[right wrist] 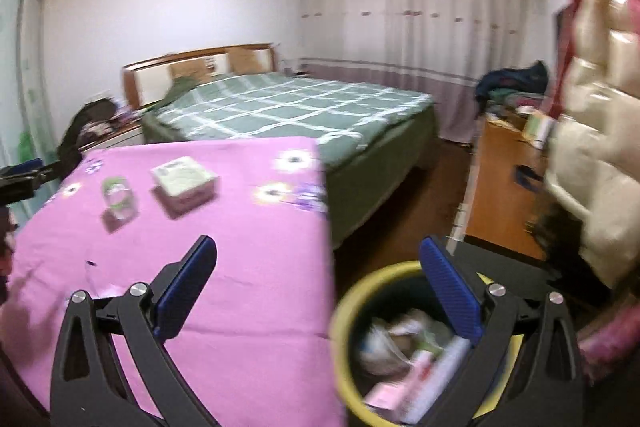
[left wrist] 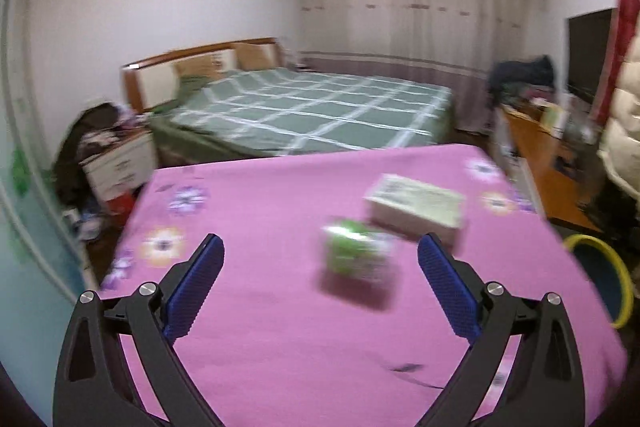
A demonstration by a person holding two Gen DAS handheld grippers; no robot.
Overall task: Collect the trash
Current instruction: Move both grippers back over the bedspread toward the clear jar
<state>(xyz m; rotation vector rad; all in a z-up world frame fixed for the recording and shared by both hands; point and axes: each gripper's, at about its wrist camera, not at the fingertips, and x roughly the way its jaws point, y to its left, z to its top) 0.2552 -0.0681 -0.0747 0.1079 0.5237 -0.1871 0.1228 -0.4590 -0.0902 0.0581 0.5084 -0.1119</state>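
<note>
My bin beside the table already holds several wrappers. Both my left gripper and right gripper gape empty. Left on the cloth: a blurred green packet, probably trash, and a box.

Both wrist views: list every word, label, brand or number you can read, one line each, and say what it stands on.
No text can be read in either view.
Flat box on the pink cloth: green printing, too blurred to read.
Small green-and-white pack: printing blurred, unreadable.
Packaging in the yellow-rimmed bin: pink and white wrappers, no legible lettering.
</note>
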